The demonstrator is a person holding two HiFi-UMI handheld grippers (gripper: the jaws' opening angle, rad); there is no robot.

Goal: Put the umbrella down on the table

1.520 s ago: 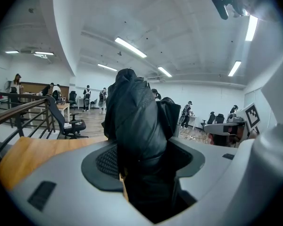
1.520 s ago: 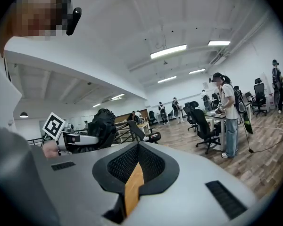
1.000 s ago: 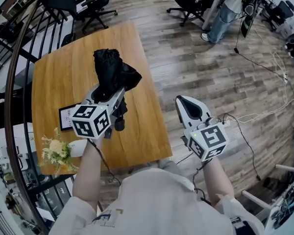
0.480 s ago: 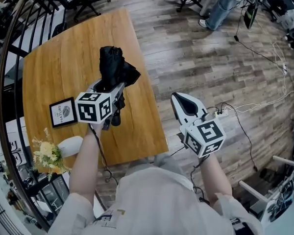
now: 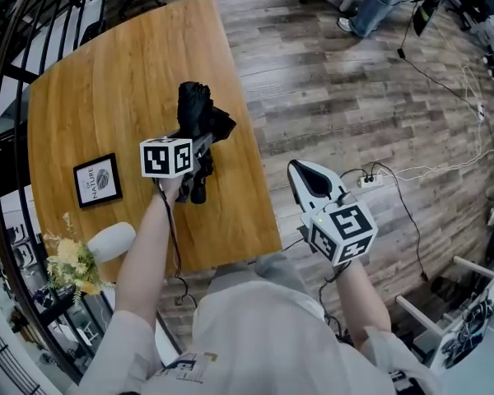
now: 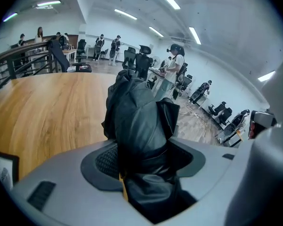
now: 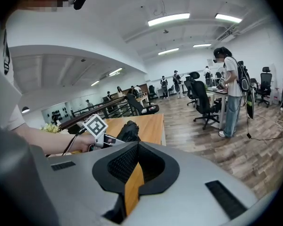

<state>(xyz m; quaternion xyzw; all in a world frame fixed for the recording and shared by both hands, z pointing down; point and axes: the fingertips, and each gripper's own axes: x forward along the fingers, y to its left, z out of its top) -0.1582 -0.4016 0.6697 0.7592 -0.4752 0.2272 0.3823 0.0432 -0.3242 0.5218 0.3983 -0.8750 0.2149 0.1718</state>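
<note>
Got the folded umbrella (image 5: 199, 112) clamped in the wide-set jaws of the left gripper (image 5: 201, 141) over the table (image 5: 107, 72), nothing in the closed right gripper (image 5: 305, 171); looks light, floppy, a bit slippery, so best squeezed mid-bundle.

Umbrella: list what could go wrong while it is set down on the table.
1. The umbrella, clamped in the left gripper, hangs near the right edge of the table; released there, it might roll or slide to the floor.
2. Its loose fabric bulges round the jaws and may snag on them when they open.
3. The right gripper is off over the floor, too far to steady it.
</note>
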